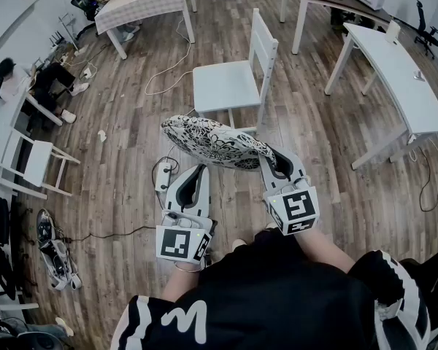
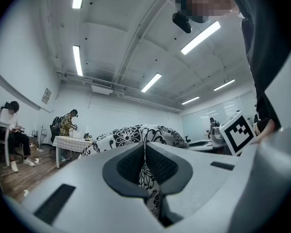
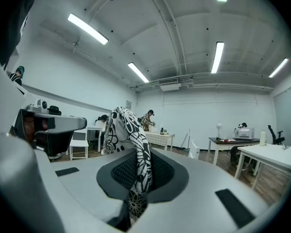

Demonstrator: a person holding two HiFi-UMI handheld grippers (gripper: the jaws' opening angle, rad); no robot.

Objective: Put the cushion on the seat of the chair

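Two grips carry the cushion (image 1: pixel 215 143). The left hand-held gripper (image 1: pixel 201 169) is closed on its near edge, and the right hand-held gripper (image 1: pixel 267 157) is closed on the edge further round. In each gripper view the jaws stand almost together, with a thin fold of black-and-white floral cloth pinched between the pads.

The cushion hangs in the air over the wooden floor (image 1: pixel 131 144), in front of the person. It is near the white chair (image 1: pixel 237 79) but short of it, and the seat (image 1: pixel 223 86) is bare.

Judging by how flat the cloth squeezes, the cushion is soft and light and will sag or fold wherever it is unsupported. It is not fragile, but the cover could slide off the filling if only a sliver is caught. Taking it along one edge at two spots set apart suits it and keeps it spread for laying flat. How deep the left bite goes is hard to judge, as the cushion hides those tips from above.

No container plays a part here; the seat is the only receiving surface.
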